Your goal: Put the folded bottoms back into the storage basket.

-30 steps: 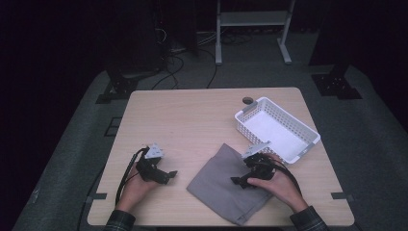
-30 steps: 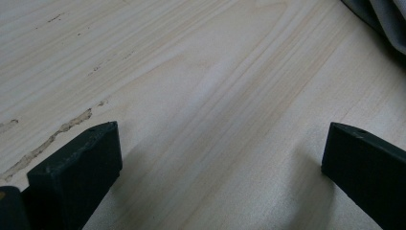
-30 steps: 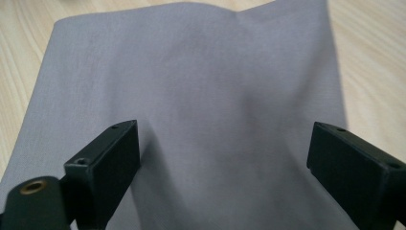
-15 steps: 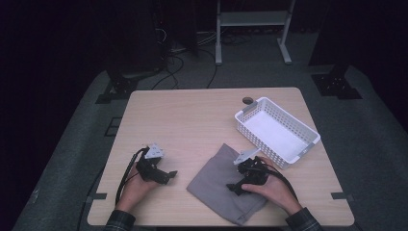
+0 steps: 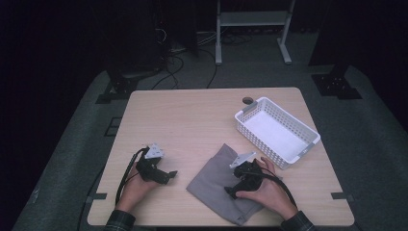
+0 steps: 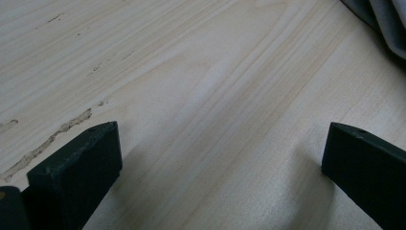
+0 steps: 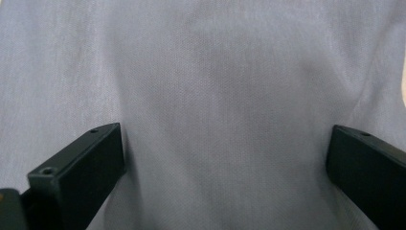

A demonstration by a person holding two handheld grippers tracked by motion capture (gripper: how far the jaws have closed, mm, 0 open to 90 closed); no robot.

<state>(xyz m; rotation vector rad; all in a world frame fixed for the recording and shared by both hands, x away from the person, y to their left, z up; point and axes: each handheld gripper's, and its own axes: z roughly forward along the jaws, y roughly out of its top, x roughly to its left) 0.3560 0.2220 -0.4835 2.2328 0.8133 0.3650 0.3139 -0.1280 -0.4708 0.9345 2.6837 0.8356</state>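
A grey cloth (image 5: 215,182) lies flat near the table's front edge, right of centre. My right gripper (image 5: 232,190) rests on top of it, held by a hand, jaws pointing to the front left. In the right gripper view both black jaws stand wide apart over the grey cloth (image 7: 225,96), nothing between them. My left gripper (image 5: 169,176) lies on bare wood to the cloth's left, jaws aimed at it. The left gripper view has the jaws wide open over the wood, with the cloth's edge (image 6: 388,21) at the top right.
A white perforated basket (image 5: 276,132), empty, stands at the table's right side, just behind the right hand. A small dark round spot (image 5: 248,100) sits beyond the basket. The table (image 5: 192,120) is light wood; dark floor with cables and a stand lies beyond it.
My right gripper has slid leftward and toward the front across the cloth. The left gripper has stayed where it was.
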